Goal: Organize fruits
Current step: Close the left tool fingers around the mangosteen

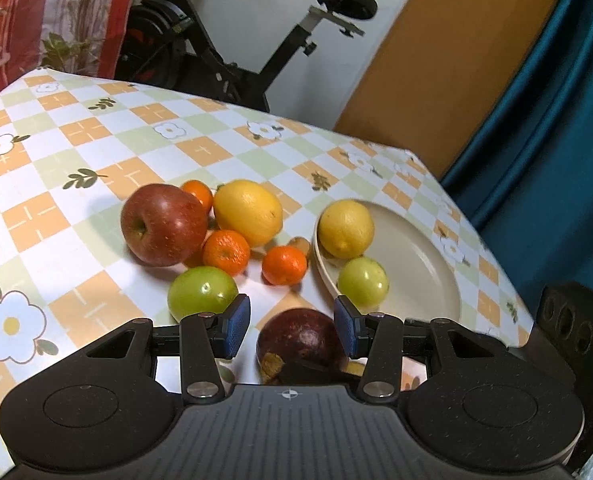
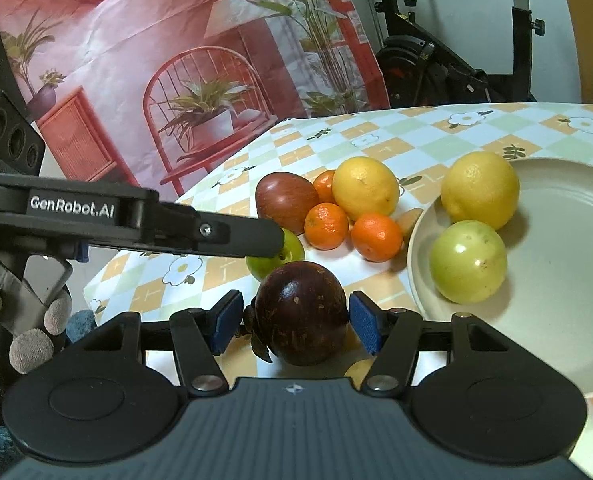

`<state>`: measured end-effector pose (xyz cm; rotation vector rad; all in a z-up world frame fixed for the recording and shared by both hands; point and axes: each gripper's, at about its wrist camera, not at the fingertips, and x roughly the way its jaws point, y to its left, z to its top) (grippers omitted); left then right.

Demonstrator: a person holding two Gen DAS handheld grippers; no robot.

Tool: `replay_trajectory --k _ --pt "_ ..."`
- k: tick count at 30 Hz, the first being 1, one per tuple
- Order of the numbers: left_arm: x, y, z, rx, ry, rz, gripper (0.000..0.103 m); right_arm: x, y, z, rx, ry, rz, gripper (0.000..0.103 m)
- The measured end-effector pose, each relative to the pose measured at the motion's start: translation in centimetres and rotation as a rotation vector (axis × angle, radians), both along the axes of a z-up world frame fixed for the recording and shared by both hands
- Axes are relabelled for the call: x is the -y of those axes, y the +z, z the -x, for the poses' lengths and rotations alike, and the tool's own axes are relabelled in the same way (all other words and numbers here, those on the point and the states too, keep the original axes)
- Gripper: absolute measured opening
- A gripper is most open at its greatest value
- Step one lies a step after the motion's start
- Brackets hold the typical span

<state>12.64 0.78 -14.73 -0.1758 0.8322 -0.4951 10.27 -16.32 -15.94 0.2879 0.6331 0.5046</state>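
Observation:
A dark purple mangosteen [image 2: 301, 312] sits between the blue pads of my right gripper [image 2: 296, 320], which is shut on it low over the table. My left gripper [image 1: 292, 326] is open. Its finger [image 2: 256, 236] reaches in from the left, above and behind the mangosteen [image 1: 300, 340], over a green fruit [image 1: 202, 292]. A cream plate [image 2: 556, 280] on the right holds a lemon [image 2: 480, 188] and a second green fruit [image 2: 468, 262]. Left of the plate lie a red apple [image 1: 162, 224], another lemon [image 1: 248, 212] and three tangerines [image 1: 226, 252].
The checked tablecloth [image 1: 96, 140] ends close behind the plate at the table's right edge. An exercise bike [image 1: 216, 40] and a blue curtain [image 1: 556, 140] stand beyond. A gloved hand [image 2: 28, 320] holds the left gripper. A small yellow fruit [image 2: 358, 370] lies under the right gripper.

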Motion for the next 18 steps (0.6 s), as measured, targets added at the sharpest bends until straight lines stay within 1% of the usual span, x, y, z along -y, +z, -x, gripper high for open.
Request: replay_trajectory --k 3,6,10,12,16,18 --pt "0.5 -0.5 -0.1 -0.010 -0.010 -0.031 0.049 0.0 0.0 0.0 0.003 0.000 -0.001 0.062" --pt "0.7 -0.7 -0.3 -0.017 -0.021 -0.020 0.051 -0.1 0.2 0.1 0.019 -0.006 0.014 0.061" --pt "1.3 -0.7 -0.5 -0.004 -0.033 -0.044 0.053 0.1 0.4 0.2 0.024 -0.015 0.019 0.062" --pt "1.5 -0.7 -0.9 -0.003 -0.034 -0.050 0.053 0.1 0.6 0.3 0.039 -0.018 0.039 0.062" --pt "2.2 -1.0 -1.8 -0.023 -0.044 -0.042 0.055 0.6 0.9 0.6 0.055 -0.035 0.053 0.061" --pt "2.5 -1.2 -2.1 -0.023 -0.052 -0.044 0.055 1.0 1.0 0.7 0.059 -0.041 0.046 0.058"
